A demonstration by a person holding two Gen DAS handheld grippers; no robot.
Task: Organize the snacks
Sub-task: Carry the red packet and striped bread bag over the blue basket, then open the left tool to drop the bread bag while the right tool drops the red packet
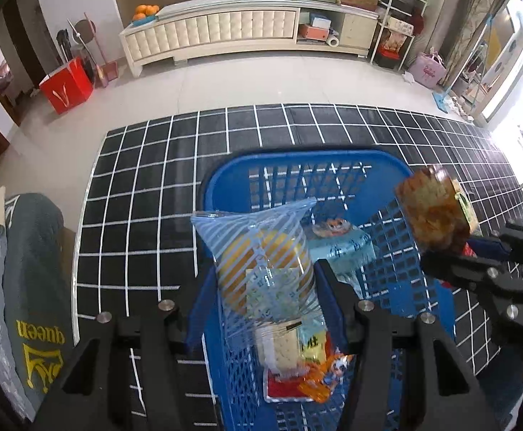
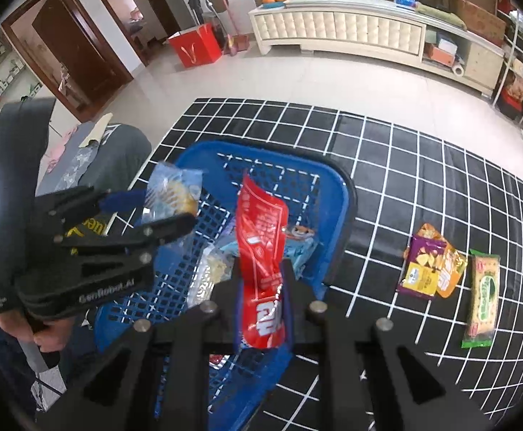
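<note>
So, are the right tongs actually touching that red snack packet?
Touching. The right wrist view shows the right tongs closed on the red snack packet, which stands pinched between the fingers above the blue basket.

Left gripper (image 2: pixel 175 212) and right gripper (image 1: pixel 451 248): matte black plastic; silver round screws; white lettering.
</note>
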